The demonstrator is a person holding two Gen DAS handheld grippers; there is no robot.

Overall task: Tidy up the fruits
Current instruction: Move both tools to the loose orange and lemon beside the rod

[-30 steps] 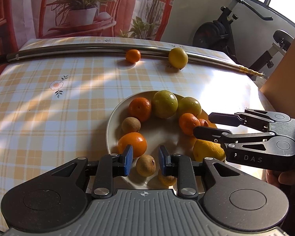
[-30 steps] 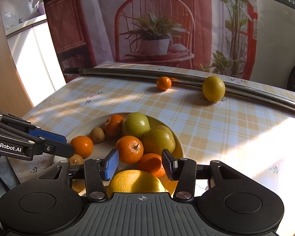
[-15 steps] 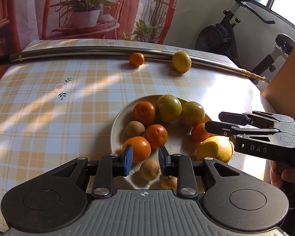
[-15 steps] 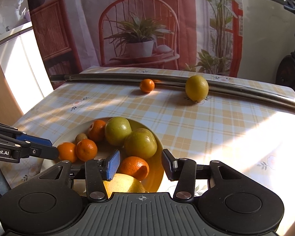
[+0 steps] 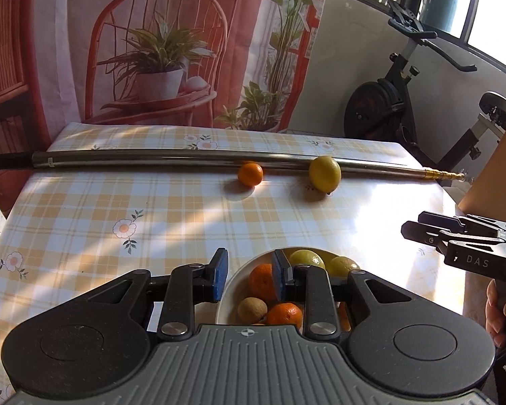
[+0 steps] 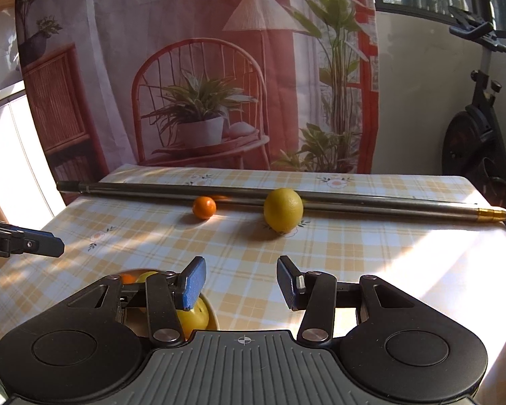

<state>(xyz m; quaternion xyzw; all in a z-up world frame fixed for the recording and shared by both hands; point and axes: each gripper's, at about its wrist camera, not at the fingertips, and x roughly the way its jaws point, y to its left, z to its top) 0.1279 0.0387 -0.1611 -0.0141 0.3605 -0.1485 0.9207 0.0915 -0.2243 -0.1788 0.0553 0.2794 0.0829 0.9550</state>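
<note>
The table [image 5: 67,222] carries a yellow-and-white checked cloth with flower prints. A long metal rod [image 5: 151,159] lies across its far side, running from the left edge to the right, with a gold-coloured tip at the right end.

Left wrist view, left to right: the left gripper [image 5: 248,275] is held above the near part of the table with its blue-padded fingers [image 5: 219,275] spread apart and nothing between them. Its right finger stands over the left rim of the white plate [image 5: 231,290]; its left finger stands over bare cloth. The plate holds several mandarins [image 5: 263,281], a small brown fruit [image 5: 252,309] and yellow-green citrus [image 5: 307,258] at the far side. Much of the plate is hidden behind the gripper body.

Farther back, a small mandarin [image 5: 250,174] rests on the cloth just in front of the rod. To its right, apart from it, a lemon [image 5: 325,173] rests against the rod.

At the right edge, the right gripper [image 5: 413,227] is seen side-on, above the table to the right of the plate. A hand [image 5: 499,314] holds its handle.

Right wrist view: the right gripper's fingers [image 6: 194,281] stand wide apart over bare cloth, empty, and point toward the lemon. The plate lies at lower left, mostly hidden. The tip of the left gripper shows at the left edge.
</note>
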